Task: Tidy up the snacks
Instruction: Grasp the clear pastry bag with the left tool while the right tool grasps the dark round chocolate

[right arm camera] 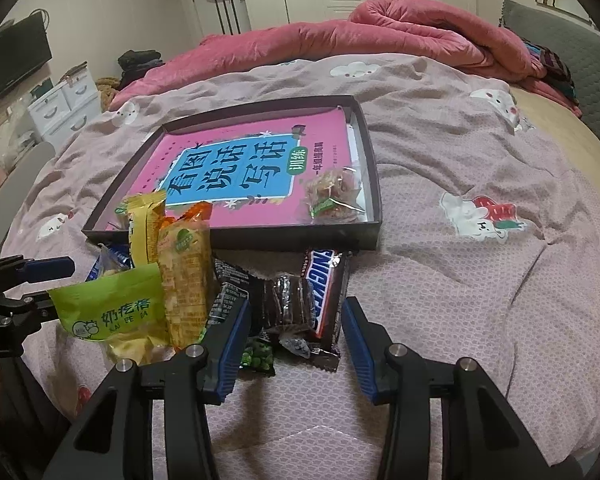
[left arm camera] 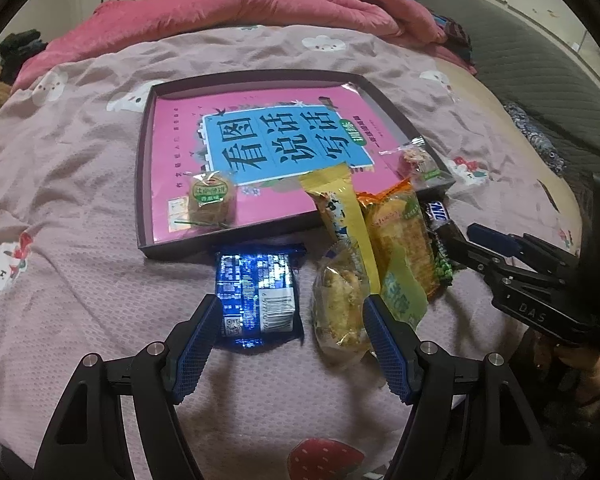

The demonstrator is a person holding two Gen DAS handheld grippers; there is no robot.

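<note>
A dark shallow tray (left arm camera: pixel 140 184) (right arm camera: pixel 376 184) lined with a pink book lies on the bed. In it sit a round cake (left arm camera: pixel 210 200) and a clear snack pack (left arm camera: pixel 414 164) (right arm camera: pixel 332 200). My left gripper (left arm camera: pixel 292 304) (right arm camera: pixel 48 284) is open above a shiny blue packet (left arm camera: pixel 256 296) and a clear pastry bag (left arm camera: pixel 340 304). My right gripper (right arm camera: pixel 296 304) (left arm camera: pixel 464 240) is open, with a Snickers bar (right arm camera: pixel 324 292) (left arm camera: pixel 438 212) and a small dark wrapped snack (right arm camera: pixel 290 300) lying between its fingers. I see no pad pressing on them.
In front of the tray's near edge several snacks are piled: a yellow packet (left arm camera: pixel 340 196) (right arm camera: pixel 144 224), an orange packet (left arm camera: pixel 400 232) (right arm camera: pixel 186 272), a green bag (right arm camera: pixel 112 308) and a green-pea pack (right arm camera: pixel 258 356). A pink quilt (right arm camera: pixel 380 36) is bunched behind.
</note>
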